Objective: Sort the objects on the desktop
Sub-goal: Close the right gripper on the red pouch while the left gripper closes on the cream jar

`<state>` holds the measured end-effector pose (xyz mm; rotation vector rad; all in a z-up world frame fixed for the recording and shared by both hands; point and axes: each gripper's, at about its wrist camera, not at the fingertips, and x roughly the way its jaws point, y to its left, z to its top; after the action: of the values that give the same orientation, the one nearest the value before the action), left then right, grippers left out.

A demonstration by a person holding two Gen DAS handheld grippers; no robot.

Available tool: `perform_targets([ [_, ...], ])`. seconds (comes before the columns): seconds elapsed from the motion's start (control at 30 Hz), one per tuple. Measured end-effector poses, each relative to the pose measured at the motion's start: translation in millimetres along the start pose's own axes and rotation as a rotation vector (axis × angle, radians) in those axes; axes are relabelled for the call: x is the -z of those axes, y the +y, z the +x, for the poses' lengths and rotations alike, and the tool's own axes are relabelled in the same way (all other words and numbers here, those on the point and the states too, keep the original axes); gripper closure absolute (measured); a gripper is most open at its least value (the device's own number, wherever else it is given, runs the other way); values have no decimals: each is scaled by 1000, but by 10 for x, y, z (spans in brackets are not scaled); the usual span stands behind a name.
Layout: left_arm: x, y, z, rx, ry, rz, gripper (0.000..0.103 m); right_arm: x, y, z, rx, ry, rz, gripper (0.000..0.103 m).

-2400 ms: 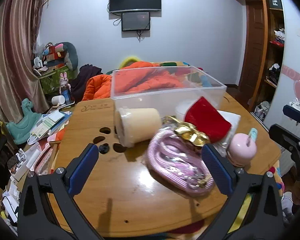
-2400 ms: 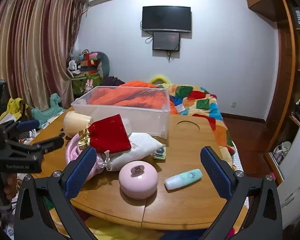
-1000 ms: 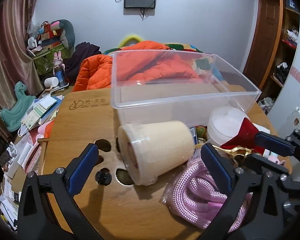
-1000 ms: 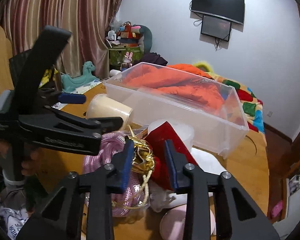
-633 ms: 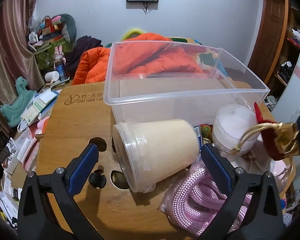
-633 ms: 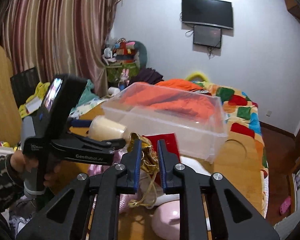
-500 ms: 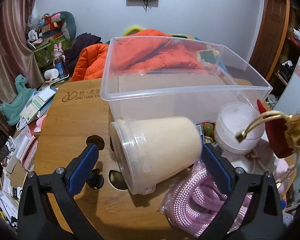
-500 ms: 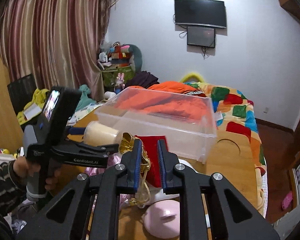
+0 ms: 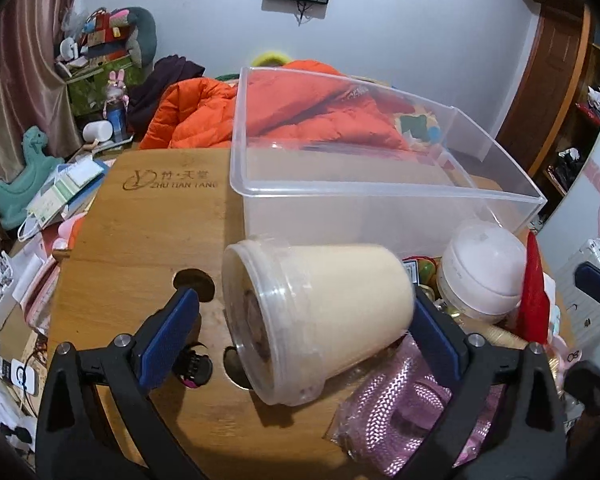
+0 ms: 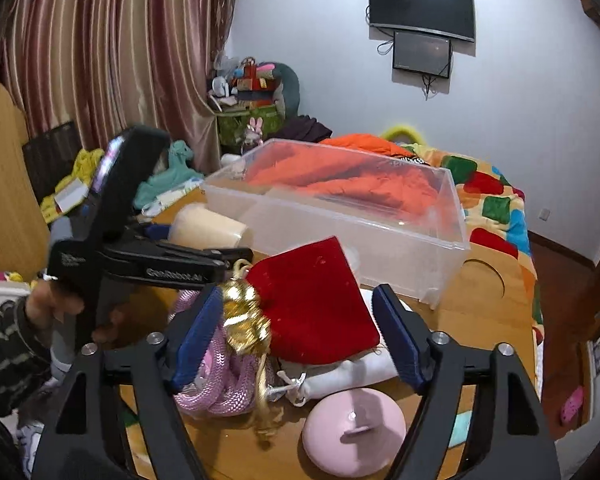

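Note:
A cream cup point(image 9: 320, 304) with a clear lid lies on its side on the wooden table point(image 9: 140, 232). My left gripper point(image 9: 302, 336) is open around it, one pad at each end. Behind the cup stands a clear plastic bin point(image 9: 380, 204). In the right wrist view a red velvet pouch point(image 10: 312, 300) with a blurred gold tassel point(image 10: 246, 316) sits loose between the opening jaws of my right gripper point(image 10: 298, 338), whose pads do not press on it. The pouch rests on a pink rope bundle point(image 10: 216, 380) and a white cloth bag point(image 10: 340, 372).
A white-lidded jar point(image 9: 484, 268) stands to the right of the cup. A round pink case point(image 10: 354, 436) and a teal tube point(image 10: 460, 428) lie near the table's front edge. A hand point(image 10: 60, 304) holds the left gripper. Clutter fills the floor at the left.
The right gripper had shut on the pouch's gold tassel and lifted it; its jaws have now sprung apart and the pouch is loose. The left gripper has closed in around the cup.

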<state>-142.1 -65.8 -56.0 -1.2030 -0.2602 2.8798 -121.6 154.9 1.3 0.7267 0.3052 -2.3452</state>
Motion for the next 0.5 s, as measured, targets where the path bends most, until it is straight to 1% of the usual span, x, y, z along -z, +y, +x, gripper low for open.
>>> perform_targets([
  [0.1, 4, 16, -15, 16, 1, 19, 15, 8, 32, 150, 6, 43, -27, 24],
  [0.2, 27, 51, -40, 4, -4, 32, 16, 32, 60, 338, 5, 108, -60, 24],
  [0.33, 42, 129, -70, -8, -10, 12, 16, 57, 83, 386, 4, 106, -83, 26],
  [0.37, 45, 147, -75, -10, -11, 4, 16, 53, 88, 378, 9, 102, -88, 31],
  [0.4, 48, 168, -82, -12, -12, -4, 16, 56, 91, 369, 6, 99, -89, 40],
  [0.43, 56, 188, -94, -16, -14, -11, 16, 58, 100, 353, -1, 97, -92, 46],
  [0.47, 61, 199, -101, -20, -17, -16, 16, 58, 110, 335, -12, 94, -93, 57],
  [0.5, 65, 210, -109, -20, -18, -22, 16, 52, 132, 317, -24, 95, -92, 71],
])
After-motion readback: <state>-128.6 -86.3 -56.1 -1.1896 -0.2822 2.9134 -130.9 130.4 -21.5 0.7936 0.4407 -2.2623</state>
